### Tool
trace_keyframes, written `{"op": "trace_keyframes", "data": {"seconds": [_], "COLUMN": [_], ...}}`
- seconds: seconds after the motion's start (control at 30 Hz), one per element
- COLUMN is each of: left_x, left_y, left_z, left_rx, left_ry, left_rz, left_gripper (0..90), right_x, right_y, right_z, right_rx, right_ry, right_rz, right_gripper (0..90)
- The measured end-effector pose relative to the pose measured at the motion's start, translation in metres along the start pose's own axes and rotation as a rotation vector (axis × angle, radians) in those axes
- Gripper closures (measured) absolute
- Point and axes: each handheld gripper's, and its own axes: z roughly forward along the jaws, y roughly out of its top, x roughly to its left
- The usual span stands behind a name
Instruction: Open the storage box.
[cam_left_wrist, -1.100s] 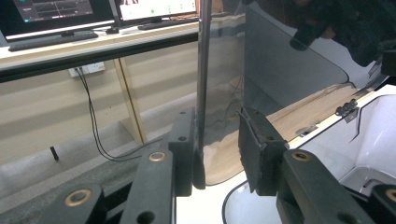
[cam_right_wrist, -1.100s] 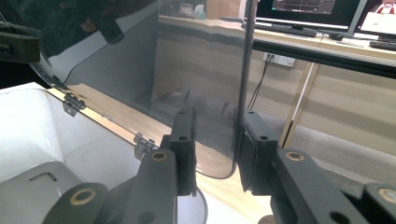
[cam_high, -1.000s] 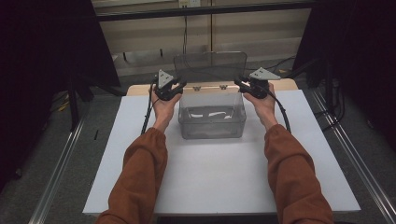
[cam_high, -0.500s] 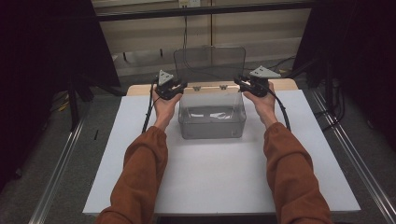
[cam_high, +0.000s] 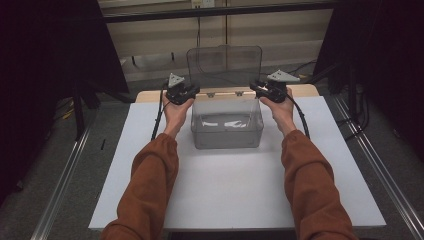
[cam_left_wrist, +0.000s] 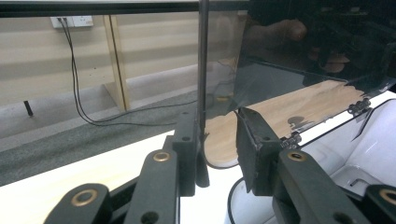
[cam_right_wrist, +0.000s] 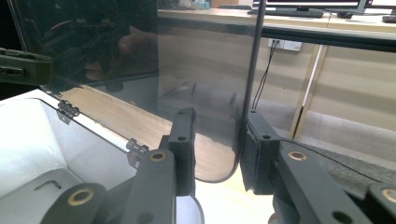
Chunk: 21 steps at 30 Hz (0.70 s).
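Your left claw (cam_high: 192, 90) sits at the left rear corner of the clear box (cam_high: 227, 122), by the foot of the raised lid (cam_high: 225, 64). In the left gripper view its jaws stand apart, a gap between them; the lid's left edge (cam_left_wrist: 202, 79) runs down against the inner face of the left jaw, and the other jaw stands off from the panel. Not clamped.

Your right claw (cam_high: 256, 89) sits at the right rear corner of the box, mirrored. In the right gripper view its jaws are likewise apart; the lid's right edge (cam_right_wrist: 251, 70) comes down just beside the inner face of the right-hand jaw, and the rounded lower corner of the lid hangs in the gap. I cannot tell whether the edge touches that jaw.

The box rests on the white tabletop (cam_high: 235, 185), toward its far edge and about midway between the left and right edges. It is transparent, with a rectangular body and white reflections low inside. The lid stands upright off the rear rim, tinted grey, with rounded top corners. Two small hinges (cam_left_wrist: 357, 106) join it to the rear wall. A strip of bare wood (cam_high: 305, 91) shows along the far edge behind the box.

Both of your forearms wear rust-orange sleeves (cam_high: 150, 185).
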Motion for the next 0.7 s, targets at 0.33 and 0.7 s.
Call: {"op": "trace_keyframes", "data": {"seconds": [0.33,0.7], "left_x": [0.0028,0.0058], "left_y": [-0.0003,0.0008], "left_z": [0.0042,0.0055], "left_rx": [0.003,0.023], "left_ry": [-0.003,-0.021], "left_rz": [-0.04,-0.059], "left_gripper": [70.7,70.6], "right_x": [-0.0032,-0.0045], "right_y": [-0.0035,-0.0018], "right_z": [0.0043,0.0058], "right_rx": [0.033,0.046], "right_ry": [0.0,0.008], "right_rz": [0.028,0.056], "right_gripper": [69.7,69.7]}}
